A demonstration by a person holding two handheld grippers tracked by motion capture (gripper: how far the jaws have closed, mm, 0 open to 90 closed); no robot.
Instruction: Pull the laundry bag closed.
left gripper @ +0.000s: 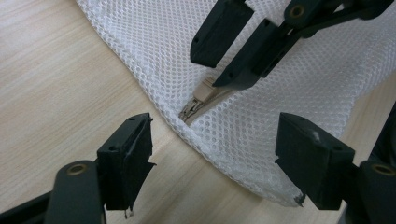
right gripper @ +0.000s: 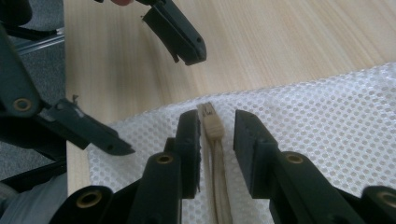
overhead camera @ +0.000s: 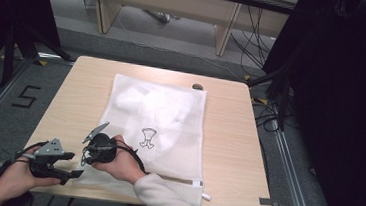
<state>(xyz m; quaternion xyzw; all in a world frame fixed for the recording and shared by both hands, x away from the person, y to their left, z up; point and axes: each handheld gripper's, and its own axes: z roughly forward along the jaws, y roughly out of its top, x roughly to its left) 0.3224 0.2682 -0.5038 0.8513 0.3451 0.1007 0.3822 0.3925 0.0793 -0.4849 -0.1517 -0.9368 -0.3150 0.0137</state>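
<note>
A white mesh laundry bag lies flat on the wooden table, with white cloth inside and a small dark logo. Its beige zipper pull sits at the bag's near left corner. My right gripper is open a little, its jaws straddling the pull without touching it. It also shows in the high view and the left gripper view. My left gripper is wide open just beside that corner, over the bare wood and the bag's edge, holding nothing. It sits at the table's front left.
A small dark object lies at the table's far edge behind the bag. Bare wood runs along the right side. Black curtains and stands flank the table, and cables trail on the floor at the right. The front edge is close under both hands.
</note>
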